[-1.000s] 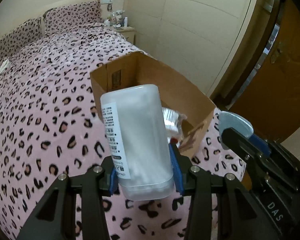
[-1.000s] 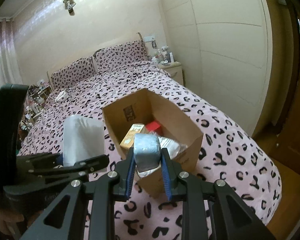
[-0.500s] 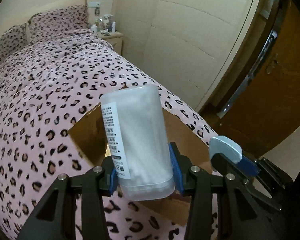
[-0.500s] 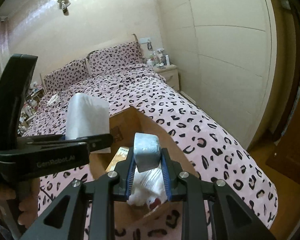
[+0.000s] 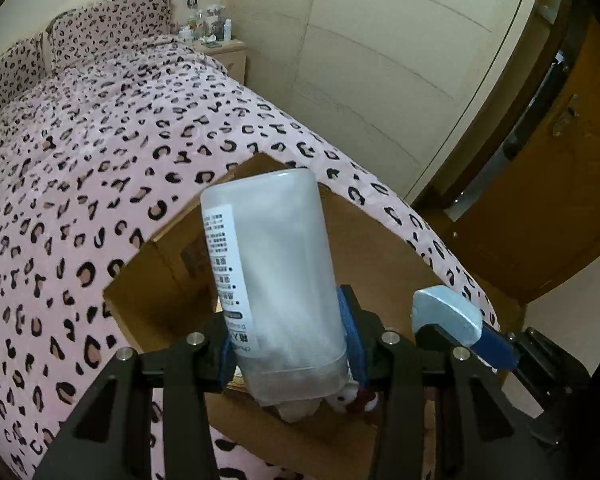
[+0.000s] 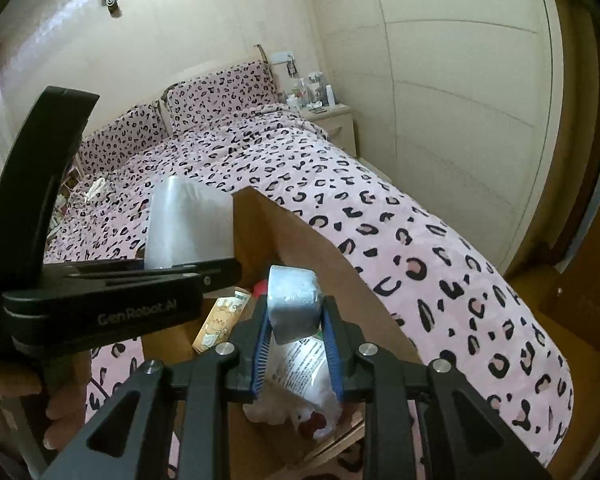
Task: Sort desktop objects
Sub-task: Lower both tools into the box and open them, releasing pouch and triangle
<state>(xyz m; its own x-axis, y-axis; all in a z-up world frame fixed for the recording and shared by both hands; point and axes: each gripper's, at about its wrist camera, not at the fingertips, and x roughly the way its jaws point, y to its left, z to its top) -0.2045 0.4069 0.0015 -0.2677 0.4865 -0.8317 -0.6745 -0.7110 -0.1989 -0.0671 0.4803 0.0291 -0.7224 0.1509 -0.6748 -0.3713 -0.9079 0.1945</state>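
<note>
1. Pink leopard-spot bed (image 5: 100, 152) carries an open brown cardboard box (image 5: 156, 280).
2. Left tool (image 5: 286, 350) squeezes a cloudy white plastic bottle (image 5: 272, 264) above the box.
3. Right tool (image 6: 296, 338) squeezes a small grey-blue block (image 6: 294, 304) above the box too.

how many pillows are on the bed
2. Left pillow and right pillow stand side by side against the headboard at the far end of the bed; the left gripper may hide more.

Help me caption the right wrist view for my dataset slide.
Right gripper holds a grey block over the open box; left gripper holds a bottle beside it.
</note>
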